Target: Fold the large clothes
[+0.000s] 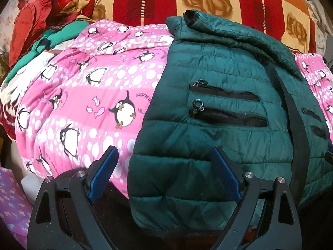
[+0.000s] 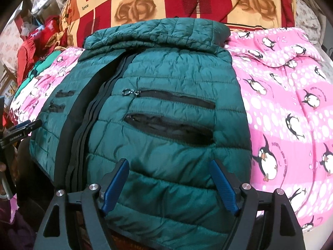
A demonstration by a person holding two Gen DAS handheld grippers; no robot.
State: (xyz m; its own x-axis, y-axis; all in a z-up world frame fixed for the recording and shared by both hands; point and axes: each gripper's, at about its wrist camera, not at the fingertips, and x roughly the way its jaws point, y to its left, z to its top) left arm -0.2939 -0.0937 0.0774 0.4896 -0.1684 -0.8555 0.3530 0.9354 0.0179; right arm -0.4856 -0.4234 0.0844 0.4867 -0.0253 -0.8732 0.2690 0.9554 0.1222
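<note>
A dark green quilted puffer jacket (image 1: 218,112) lies front up on a pink penguin-print blanket (image 1: 87,95), with its sleeves folded across the top and its hem hanging over the near edge. It has black zip pockets and a black centre zipper. It also fills the middle of the right wrist view (image 2: 162,112). My left gripper (image 1: 164,156) is open, its jaws wide apart over the jacket's near left hem, holding nothing. My right gripper (image 2: 169,166) is open above the near right hem, also empty. The left gripper shows at the left edge of the right wrist view (image 2: 25,128).
A red, orange and cream rose-patterned quilt (image 2: 166,2) is piled behind the jacket. Red and green clothes (image 1: 37,27) are heaped at the far left. The pink blanket (image 2: 291,104) spreads to the right of the jacket. A purple patterned surface (image 1: 12,204) shows at the near left.
</note>
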